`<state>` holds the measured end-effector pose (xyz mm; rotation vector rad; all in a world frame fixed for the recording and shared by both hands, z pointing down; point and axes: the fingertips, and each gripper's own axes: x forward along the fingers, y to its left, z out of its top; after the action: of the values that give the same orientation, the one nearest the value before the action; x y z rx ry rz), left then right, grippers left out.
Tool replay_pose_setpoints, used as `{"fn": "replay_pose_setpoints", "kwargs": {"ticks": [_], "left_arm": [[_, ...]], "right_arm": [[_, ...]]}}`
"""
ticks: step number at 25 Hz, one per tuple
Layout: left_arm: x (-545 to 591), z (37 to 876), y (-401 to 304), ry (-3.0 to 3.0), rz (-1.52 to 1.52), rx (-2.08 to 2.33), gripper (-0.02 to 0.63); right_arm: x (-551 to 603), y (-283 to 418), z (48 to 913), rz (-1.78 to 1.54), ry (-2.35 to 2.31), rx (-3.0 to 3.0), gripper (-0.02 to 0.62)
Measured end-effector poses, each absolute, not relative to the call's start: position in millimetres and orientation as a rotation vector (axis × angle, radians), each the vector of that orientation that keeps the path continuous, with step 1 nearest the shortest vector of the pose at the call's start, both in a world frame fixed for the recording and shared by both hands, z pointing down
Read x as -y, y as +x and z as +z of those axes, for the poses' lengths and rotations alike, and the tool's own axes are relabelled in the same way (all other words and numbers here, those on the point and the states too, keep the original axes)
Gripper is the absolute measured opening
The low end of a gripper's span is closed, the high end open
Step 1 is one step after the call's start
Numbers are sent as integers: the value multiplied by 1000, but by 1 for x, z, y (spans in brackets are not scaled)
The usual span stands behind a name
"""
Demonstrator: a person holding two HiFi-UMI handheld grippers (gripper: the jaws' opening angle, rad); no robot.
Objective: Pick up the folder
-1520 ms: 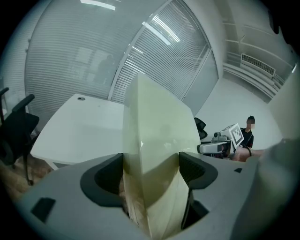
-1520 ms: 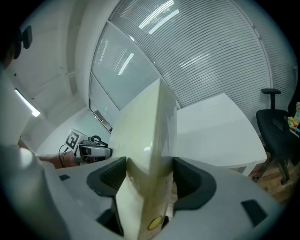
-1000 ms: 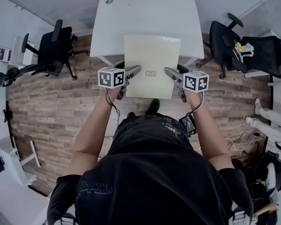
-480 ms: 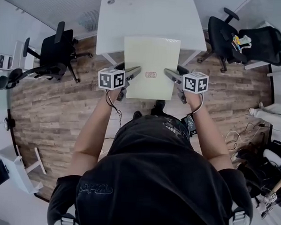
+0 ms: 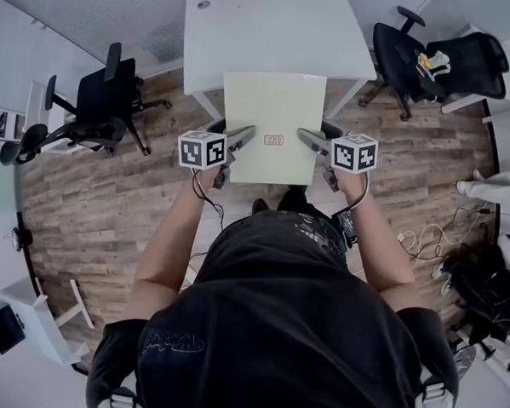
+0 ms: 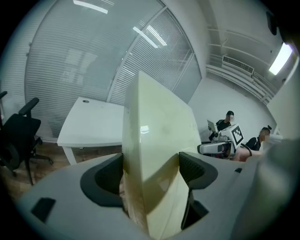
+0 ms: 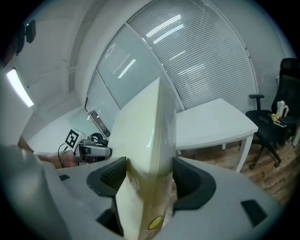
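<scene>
A pale, glossy folder (image 5: 273, 106) with a small red label hangs in the air before the white surface (image 5: 273, 29), the left hand-held gripper (image 5: 244, 137) and right hand-held gripper (image 5: 307, 137) each clamped on its near edge (a slick cover, likely to slide out should either grip ease).

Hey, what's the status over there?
Status: left tool shut on folder, left edge; right tool shut on right edge. Folder held up before white table. Nothing in the way.
</scene>
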<state>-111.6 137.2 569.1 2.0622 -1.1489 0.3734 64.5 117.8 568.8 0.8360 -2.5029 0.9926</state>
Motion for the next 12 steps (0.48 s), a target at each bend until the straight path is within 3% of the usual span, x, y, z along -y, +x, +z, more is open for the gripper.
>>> {"fn": "replay_pose_setpoints", "kwargs": {"ticks": [12], "left_arm": [[-180,573,-123,2063,349,1125,385]], "right_arm": [[-162,53,570,987,852,2483,316]]}}
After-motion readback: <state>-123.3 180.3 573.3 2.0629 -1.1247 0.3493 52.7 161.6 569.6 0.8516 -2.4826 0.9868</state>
